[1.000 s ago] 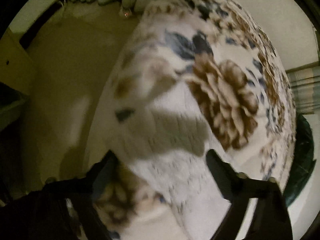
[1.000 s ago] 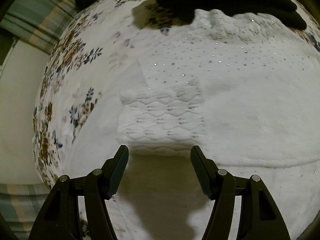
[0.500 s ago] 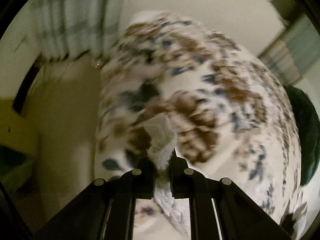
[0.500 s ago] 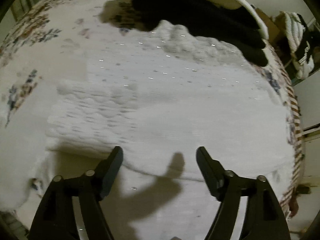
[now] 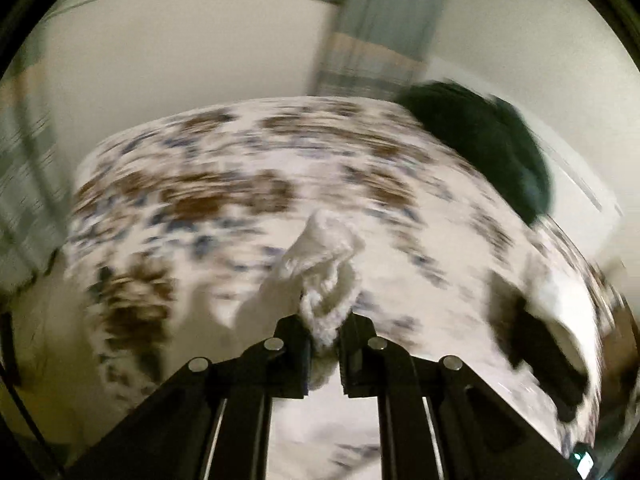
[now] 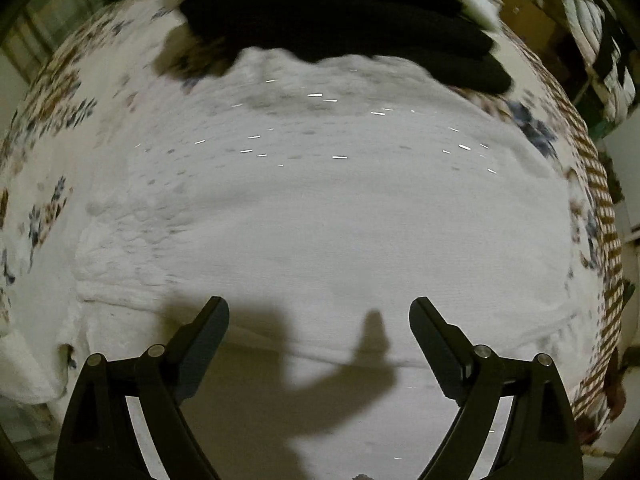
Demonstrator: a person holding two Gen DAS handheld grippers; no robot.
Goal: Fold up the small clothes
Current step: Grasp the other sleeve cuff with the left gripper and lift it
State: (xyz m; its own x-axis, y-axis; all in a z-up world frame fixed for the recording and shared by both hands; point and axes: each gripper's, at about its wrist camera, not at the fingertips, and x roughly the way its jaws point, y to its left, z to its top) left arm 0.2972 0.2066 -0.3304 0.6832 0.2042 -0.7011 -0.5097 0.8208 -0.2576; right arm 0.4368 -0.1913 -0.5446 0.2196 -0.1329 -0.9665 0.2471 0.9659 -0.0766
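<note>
**A:** Where does the work stand?

**B:** The white knit garment (image 6: pixel 320 220) lies spread flat on the floral bedspread (image 6: pixel 60 120), with a stack of dark folded clothes (image 6: pixel 340 32) just beyond its far edge. The left gripper (image 5: pixel 324 344) has its jaws pinched on a bunched corner of that white knit, which stands up in a tuft above the fingers. The right gripper (image 6: pixel 320 320) hangs over the near part of the garment with its jaws spread wide, gripping nothing.

**A:** So how should the fold be done well?

**B:** I judge the left one is about to carry its corner across the garment. It should lift only enough that the knit clears itself, then travel level toward the garment's opposite side. The left view is blurred, so the pace looks quick; slower would help the loose knit from stretching.

**A:** And the right one?

**B:** It could press down on the garment's near hem to pin it, so the body doesn't drag toward the dark stack. Release only when the edges line up.
</note>
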